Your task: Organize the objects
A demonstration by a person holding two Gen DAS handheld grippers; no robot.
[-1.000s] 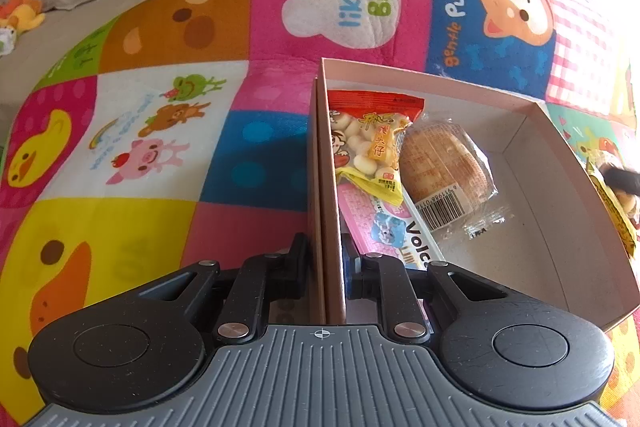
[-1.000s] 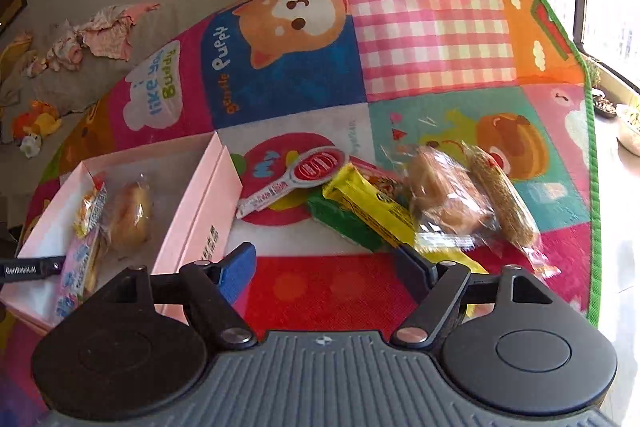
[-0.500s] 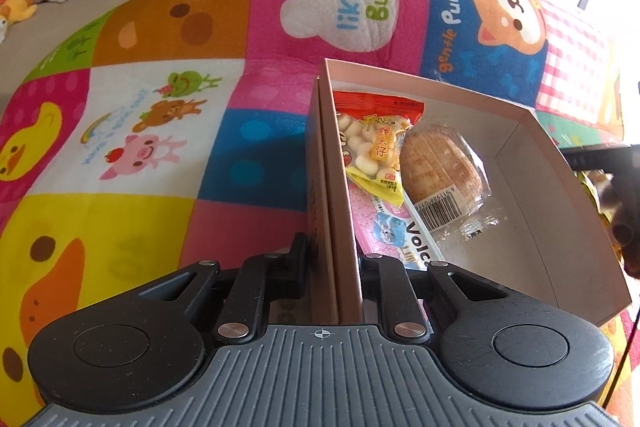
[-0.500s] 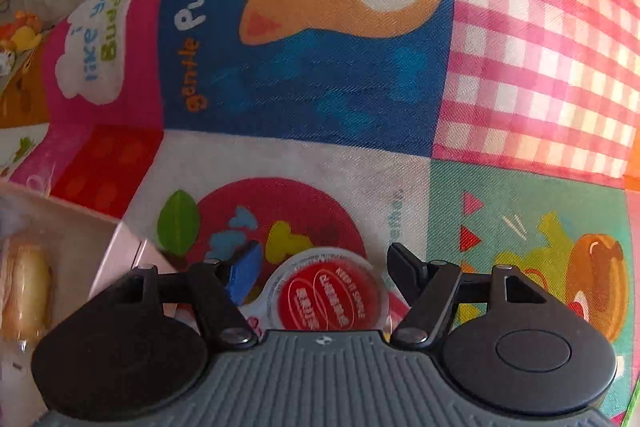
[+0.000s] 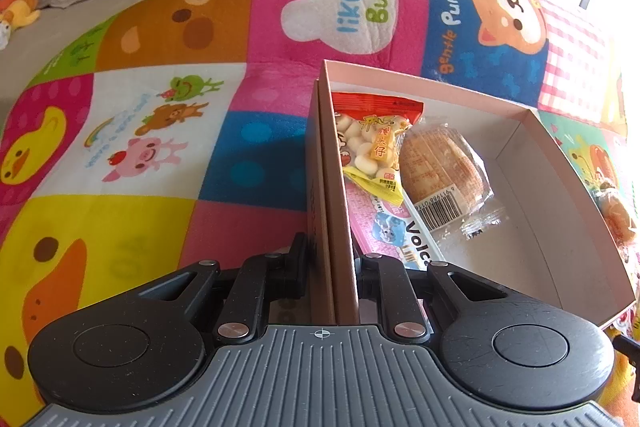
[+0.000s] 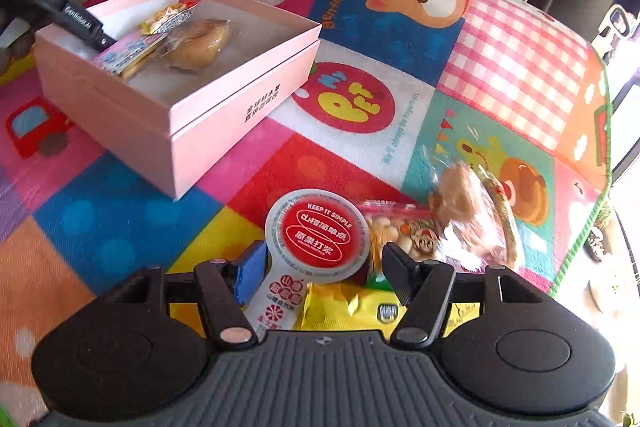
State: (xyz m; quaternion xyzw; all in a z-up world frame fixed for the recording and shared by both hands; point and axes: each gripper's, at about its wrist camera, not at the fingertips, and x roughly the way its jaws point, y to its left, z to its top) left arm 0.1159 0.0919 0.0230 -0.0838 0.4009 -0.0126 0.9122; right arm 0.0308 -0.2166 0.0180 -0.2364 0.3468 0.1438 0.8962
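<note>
The right gripper (image 6: 320, 267) has its fingers spread either side of the round-headed snack pouch (image 6: 316, 235), which lies on the play mat (image 6: 120, 195) with its long axis running back toward the hand; whether the blue pad touches it I cannot tell. The left gripper (image 5: 330, 259) pinches the near wall of the pink box (image 6: 224, 115), off to the pouch's left

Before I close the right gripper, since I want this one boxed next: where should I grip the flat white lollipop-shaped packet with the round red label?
Grip the flat white lollipop-shaped packet by its narrow stem, coming from above with a finger on either side. The round red head looks nearly as wide as the right gripper's gap, while the stem is slim and lies flat on the mat, beside the yellow wrapper.
</note>
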